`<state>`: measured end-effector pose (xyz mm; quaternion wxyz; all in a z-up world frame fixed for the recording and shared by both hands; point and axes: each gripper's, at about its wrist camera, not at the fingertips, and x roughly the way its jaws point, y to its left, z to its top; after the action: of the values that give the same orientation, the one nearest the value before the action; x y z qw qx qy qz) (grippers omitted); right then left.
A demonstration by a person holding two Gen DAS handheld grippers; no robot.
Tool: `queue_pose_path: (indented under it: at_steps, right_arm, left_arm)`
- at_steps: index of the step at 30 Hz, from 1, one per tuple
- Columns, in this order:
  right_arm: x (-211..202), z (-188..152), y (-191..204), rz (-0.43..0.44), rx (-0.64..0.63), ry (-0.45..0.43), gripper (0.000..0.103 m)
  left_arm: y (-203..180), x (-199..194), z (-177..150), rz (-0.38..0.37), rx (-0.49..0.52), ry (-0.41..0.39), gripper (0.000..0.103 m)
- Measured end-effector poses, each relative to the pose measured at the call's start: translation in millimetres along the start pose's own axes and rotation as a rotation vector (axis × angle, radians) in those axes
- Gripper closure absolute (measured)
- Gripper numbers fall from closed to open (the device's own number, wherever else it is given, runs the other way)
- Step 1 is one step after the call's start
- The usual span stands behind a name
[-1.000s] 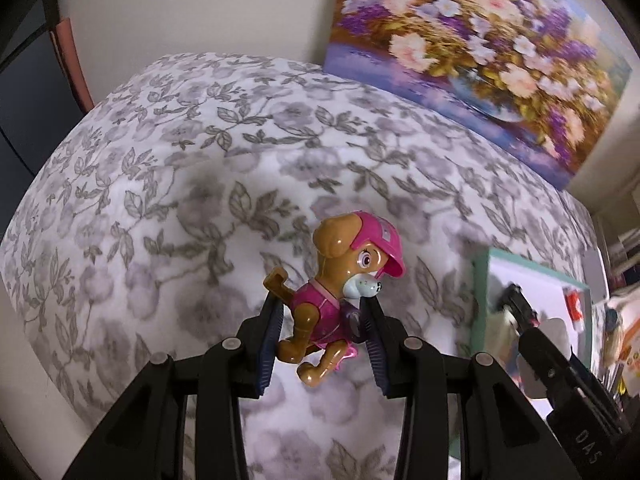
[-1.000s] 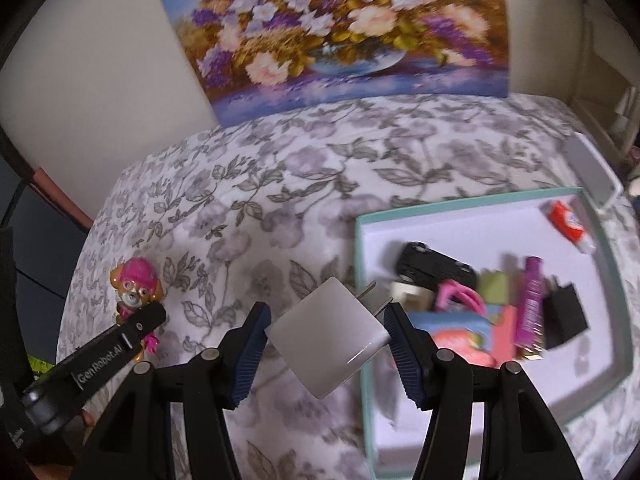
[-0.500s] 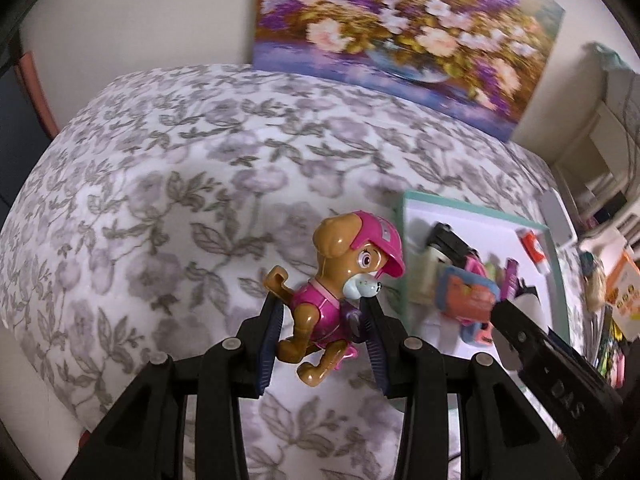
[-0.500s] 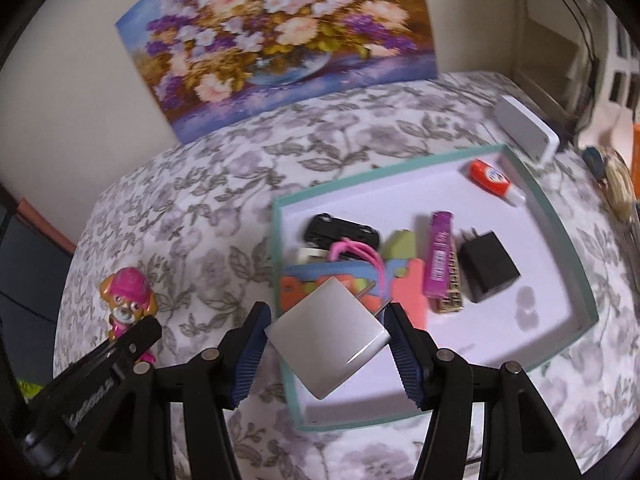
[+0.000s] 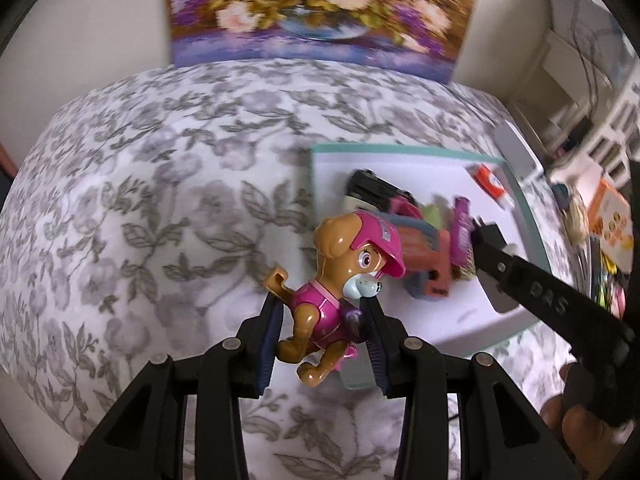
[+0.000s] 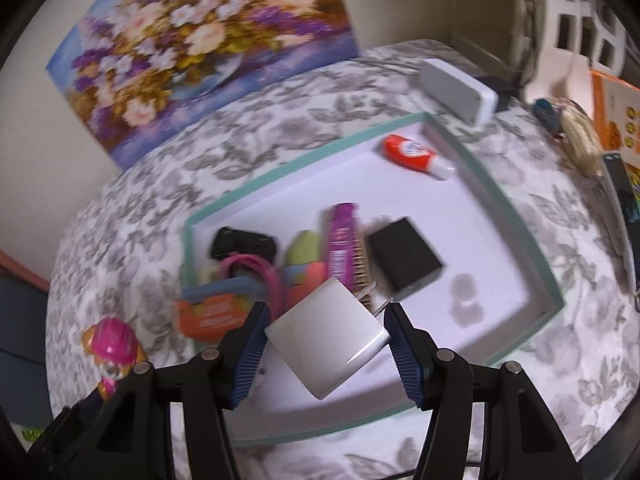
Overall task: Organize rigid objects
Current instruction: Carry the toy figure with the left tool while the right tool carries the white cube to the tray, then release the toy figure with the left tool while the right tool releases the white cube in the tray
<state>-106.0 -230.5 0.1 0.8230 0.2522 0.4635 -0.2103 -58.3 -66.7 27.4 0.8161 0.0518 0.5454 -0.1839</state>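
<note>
My left gripper is shut on a brown toy dog with a pink helmet, held above the table near the tray's left front corner. The dog also shows in the right wrist view. My right gripper is shut on a white plug adapter, held over the front part of the teal-rimmed white tray. In the tray lie a black toy car, a purple comb, a black charger, a glue tube and an orange-blue toy.
A flower painting leans on the wall behind the floral tablecloth. A white box lies behind the tray's right corner. Clutter and an orange box stand at the right.
Both grippers have swung to the right with their loads. The right gripper with the adapter now hangs further over the tray. The dog has come closer to the tray.
</note>
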Motion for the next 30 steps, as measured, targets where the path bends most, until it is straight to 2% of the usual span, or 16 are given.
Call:
queue_pose_path:
  at_steps: [3, 10, 20, 30]
  right_arm:
    - [4, 2, -13, -0.032, 0.021, 0.011, 0.041]
    - [6, 4, -31, -0.035, 0.056, 0.019, 0.041]
    - [3, 5, -33, -0.045, 0.042, 0.001, 0.041]
    - [13, 2, -30, -0.046, 0.026, 0.044, 0.041]
  left_arm:
    - [-13, 4, -3, -0.029, 0.030, 0.025, 0.062]
    - [-38, 14, -11, -0.083, 0.082, 0.084, 0.062]
    - [-56, 28, -16, -0.034, 0.144, 0.104, 0.062]
    - [-58, 40, -17, -0.001, 0.164, 0.126, 0.061]
